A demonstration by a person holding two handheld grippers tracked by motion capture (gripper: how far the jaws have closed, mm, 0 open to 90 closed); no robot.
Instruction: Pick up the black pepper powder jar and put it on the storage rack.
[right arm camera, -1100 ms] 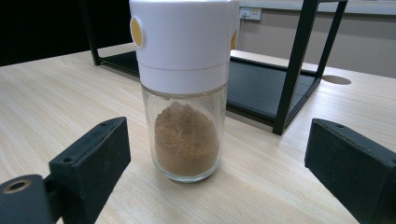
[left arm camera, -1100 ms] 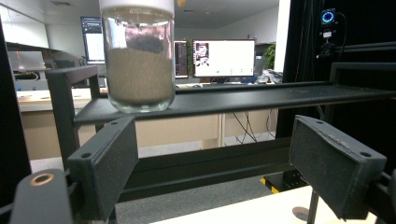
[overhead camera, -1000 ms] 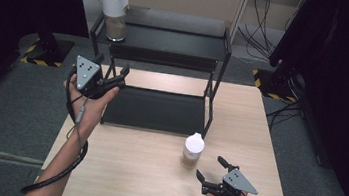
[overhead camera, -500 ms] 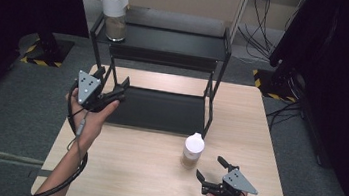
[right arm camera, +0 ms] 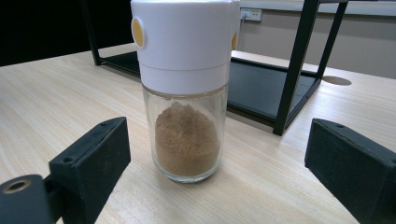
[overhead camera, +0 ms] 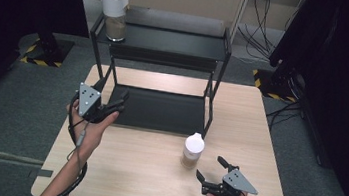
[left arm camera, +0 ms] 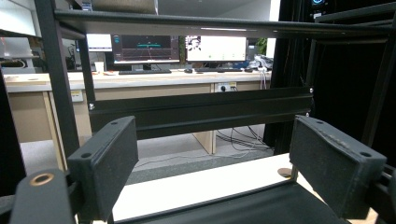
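Lower right of the high view, the right gripper (overhead camera: 212, 172) is facing the spice jar (overhead camera: 192, 150) — jaws apart, empty; the left gripper (overhead camera: 113, 108), mid-left, is gaping too.

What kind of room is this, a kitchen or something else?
Probably a lab or office workspace, not a kitchen: computer monitors sit on a desk behind the black metal two-tier rack, cables run to wall sockets, and the light wooden table stands on grey carpet.
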